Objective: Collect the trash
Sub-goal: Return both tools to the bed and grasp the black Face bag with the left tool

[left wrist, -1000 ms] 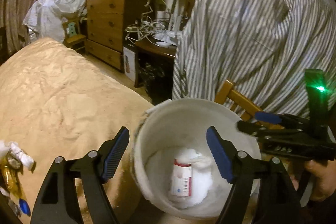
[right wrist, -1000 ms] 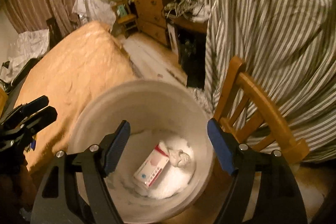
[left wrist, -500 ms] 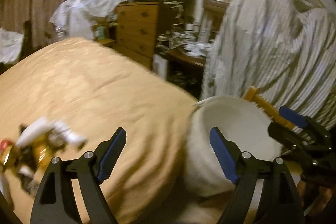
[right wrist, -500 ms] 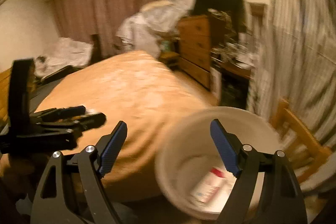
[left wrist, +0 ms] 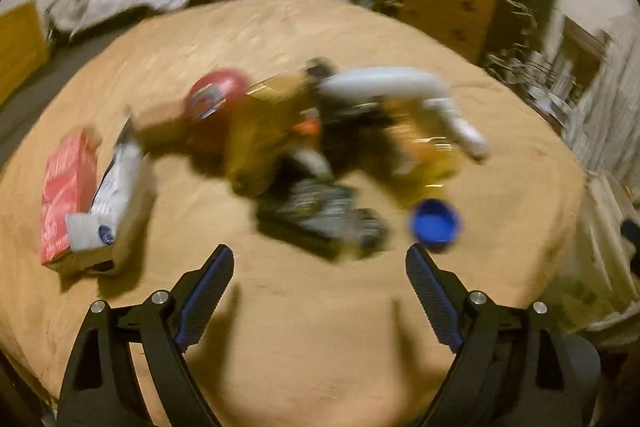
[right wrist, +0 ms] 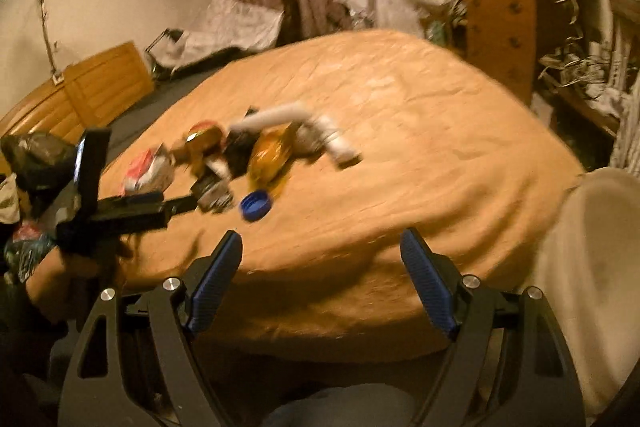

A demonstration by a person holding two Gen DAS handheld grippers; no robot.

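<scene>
Trash pile (left wrist: 320, 139) lies mid-bed on tan cover (left wrist: 320, 327): red carton (left wrist: 66, 191) at left, blue cap (left wrist: 435, 225) nearest. Left gripper (left wrist: 320, 291) hovers over the bed before the pile, fingers spread, empty. Right gripper (right wrist: 321, 279) likewise spread, empty, at bed's edge. White bin (right wrist: 596, 267) at right.

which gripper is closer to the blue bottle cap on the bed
Left. The left gripper hangs open just short of the blue cap, above the bed. The right gripper is open too, farther back at the bed's edge by the bin.
</scene>
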